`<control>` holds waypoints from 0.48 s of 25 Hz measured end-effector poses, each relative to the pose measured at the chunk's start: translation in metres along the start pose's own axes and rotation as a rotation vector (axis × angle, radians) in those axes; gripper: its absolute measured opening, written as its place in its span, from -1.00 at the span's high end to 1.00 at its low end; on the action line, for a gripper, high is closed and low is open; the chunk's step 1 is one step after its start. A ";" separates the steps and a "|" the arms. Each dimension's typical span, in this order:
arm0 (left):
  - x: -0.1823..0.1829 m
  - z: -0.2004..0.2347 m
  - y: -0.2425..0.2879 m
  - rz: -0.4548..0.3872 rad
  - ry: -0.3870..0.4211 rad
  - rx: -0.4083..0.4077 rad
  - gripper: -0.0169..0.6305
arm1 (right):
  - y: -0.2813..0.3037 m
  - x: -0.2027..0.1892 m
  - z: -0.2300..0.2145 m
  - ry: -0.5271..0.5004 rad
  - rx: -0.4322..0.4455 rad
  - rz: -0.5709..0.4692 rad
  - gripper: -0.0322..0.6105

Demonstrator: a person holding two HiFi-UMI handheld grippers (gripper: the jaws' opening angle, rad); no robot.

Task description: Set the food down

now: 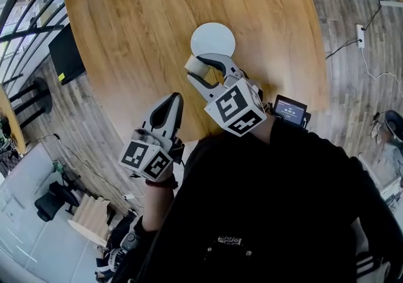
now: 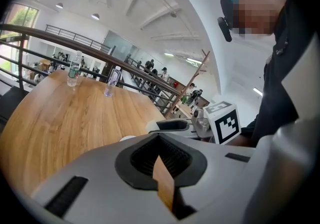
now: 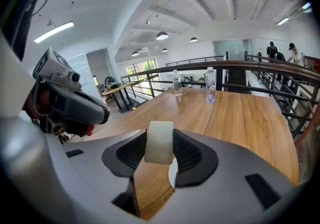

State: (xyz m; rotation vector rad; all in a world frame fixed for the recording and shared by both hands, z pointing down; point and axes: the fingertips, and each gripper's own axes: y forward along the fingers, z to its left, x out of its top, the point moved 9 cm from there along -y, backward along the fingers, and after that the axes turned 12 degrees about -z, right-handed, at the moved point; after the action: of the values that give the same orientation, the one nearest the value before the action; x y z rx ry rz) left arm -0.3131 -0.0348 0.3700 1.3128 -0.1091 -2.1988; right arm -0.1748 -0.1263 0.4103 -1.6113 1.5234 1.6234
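**Fig. Right gripper (image 1: 196,69) clamping a pale block of food (image 3: 160,142) at the near rim of the white plate (image 1: 213,40).**

The food is sitting between the right gripper's ribbed pads, not yet on the plate, whose white surface is showing through the jaws below it. The left gripper (image 1: 174,99) is hovering to the plate's left and nearer the person, its jaws drawn together with nothing between them. The plate is resting on the round wooden table (image 1: 138,23). Two water bottles (image 3: 176,82) are standing at the table's edge, well beyond the plate.
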 end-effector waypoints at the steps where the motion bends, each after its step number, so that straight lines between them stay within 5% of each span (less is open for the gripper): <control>1: -0.002 0.000 -0.001 0.008 -0.007 0.004 0.94 | 0.002 -0.003 -0.001 -0.006 -0.007 0.004 0.35; 12: -0.015 0.005 -0.005 0.051 -0.052 0.027 0.94 | 0.025 -0.033 -0.003 -0.033 -0.071 0.051 0.35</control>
State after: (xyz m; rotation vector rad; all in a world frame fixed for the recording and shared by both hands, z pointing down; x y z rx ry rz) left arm -0.3144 -0.0246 0.3826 1.2537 -0.1905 -2.1966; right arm -0.1856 -0.1240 0.4506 -1.5853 1.5180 1.7409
